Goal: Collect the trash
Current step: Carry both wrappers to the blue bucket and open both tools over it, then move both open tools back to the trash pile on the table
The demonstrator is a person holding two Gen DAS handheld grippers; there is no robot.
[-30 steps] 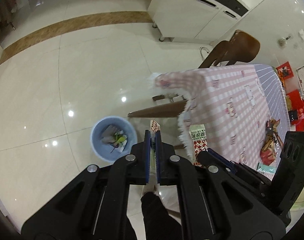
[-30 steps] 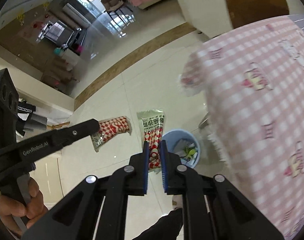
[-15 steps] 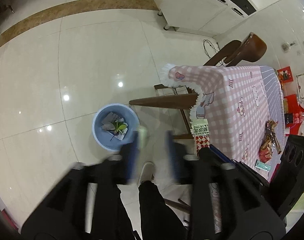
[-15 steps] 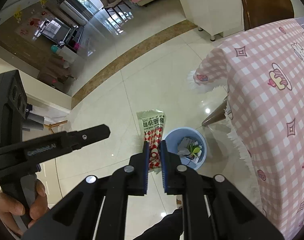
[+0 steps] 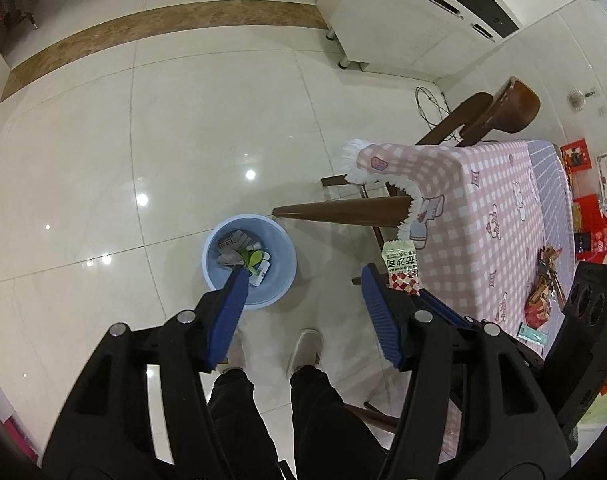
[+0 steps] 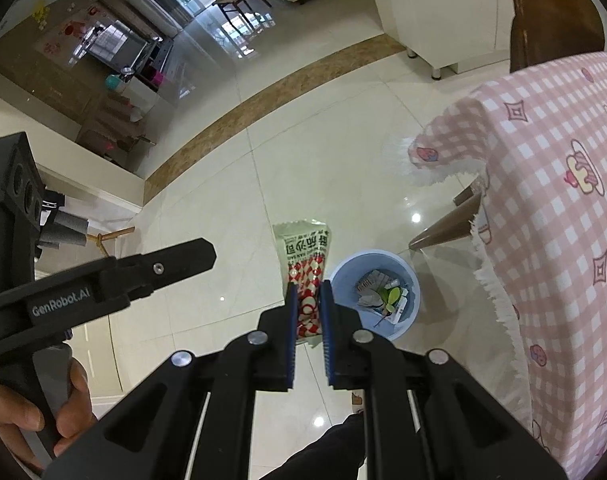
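standing over the tiled floor, you hold both tools pointed steeply down beside the table with the pink checked cloth [image 5: 487,208]. your left gripper [image 5: 303,292] has just been opening: its blue pads [image 5: 227,312] stand wide apart with nothing between them, above the near rim of the blue bin [image 5: 281,252]. your right gripper [image 6: 308,304] is nearly closed, pinching the red-and-green snack wrapper [image 6: 305,256] by its lower end, so the packet sticks up past the fingertips, just left of the bin [image 6: 413,284] in the right wrist view. the bin sits on the floor by the table leg [image 5: 343,210], with crumpled papers and wrappers [image 5: 243,256] inside. your shoes [image 5: 305,346] stand just behind it.
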